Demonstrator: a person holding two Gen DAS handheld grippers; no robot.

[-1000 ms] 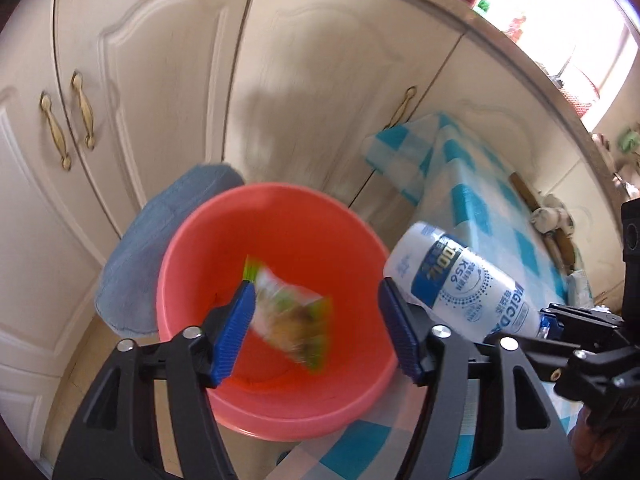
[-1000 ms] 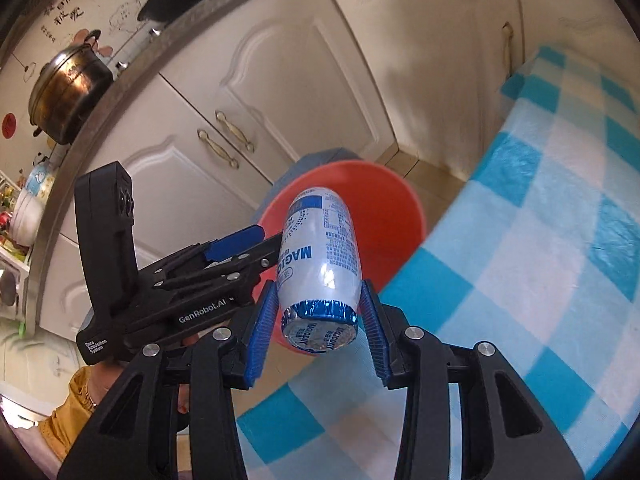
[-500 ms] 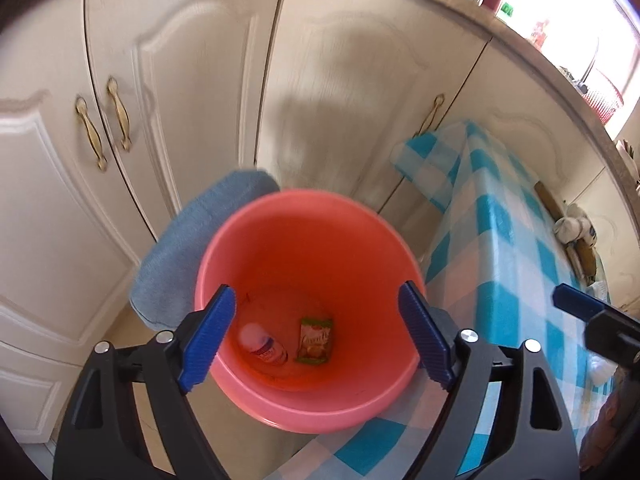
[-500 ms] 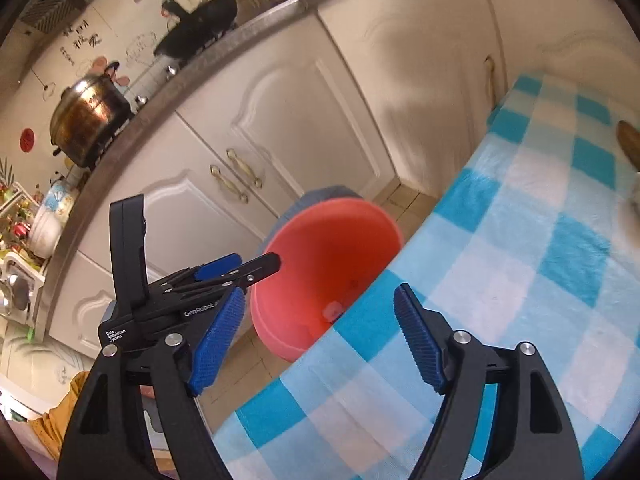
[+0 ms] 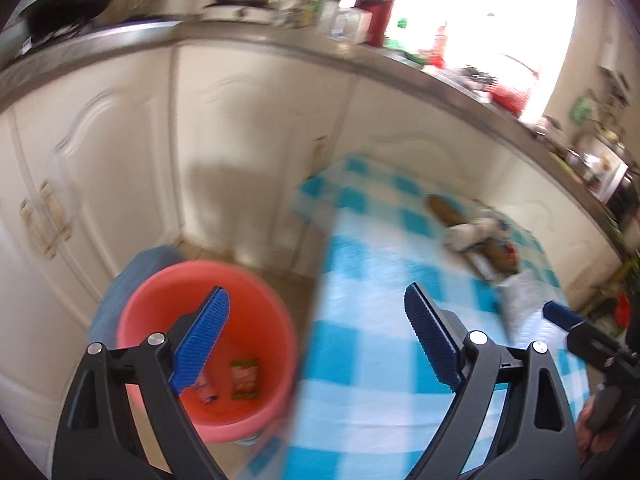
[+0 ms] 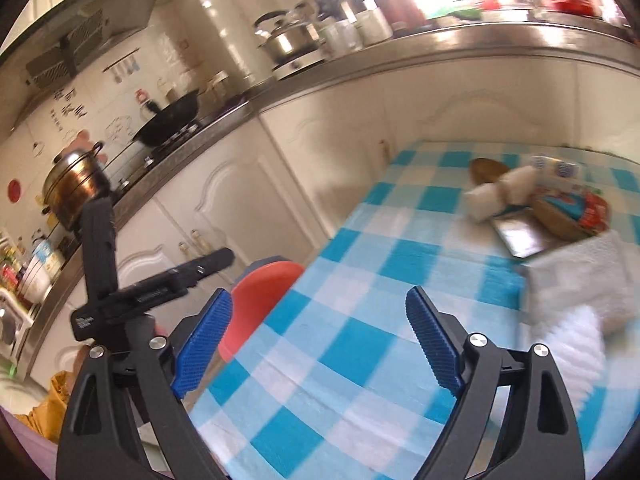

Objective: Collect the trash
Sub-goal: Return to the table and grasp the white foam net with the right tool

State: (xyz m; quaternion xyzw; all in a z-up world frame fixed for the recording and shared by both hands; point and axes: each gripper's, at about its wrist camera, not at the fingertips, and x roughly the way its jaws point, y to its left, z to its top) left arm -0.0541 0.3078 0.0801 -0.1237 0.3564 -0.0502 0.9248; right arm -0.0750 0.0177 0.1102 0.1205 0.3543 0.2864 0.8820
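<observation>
A red bucket (image 5: 160,292) stands on the floor beside the table, also seen in the right wrist view (image 6: 256,300). Inside it lie a green snack packet (image 5: 244,378) and a white bottle (image 5: 204,388). My left gripper (image 5: 316,340) is open and empty, above the bucket's right rim and the table edge. My right gripper (image 6: 318,344) is open and empty above the blue-checked tablecloth (image 6: 360,344). A pile of wrappers and crumpled tissue (image 6: 536,204) lies at the table's far end; it shows blurred in the left wrist view (image 5: 480,240).
White kitchen cabinets (image 5: 248,152) run behind the bucket and table. A blue mat (image 5: 120,292) lies on the floor by the bucket. A white folded cloth (image 6: 580,280) lies on the table at the right. Pots and a wok stand on the counter (image 6: 280,44).
The snack packet and the bottle dropped into the bucket. Both grippers opened wide, then tilted up and swung right toward the table's far end.
</observation>
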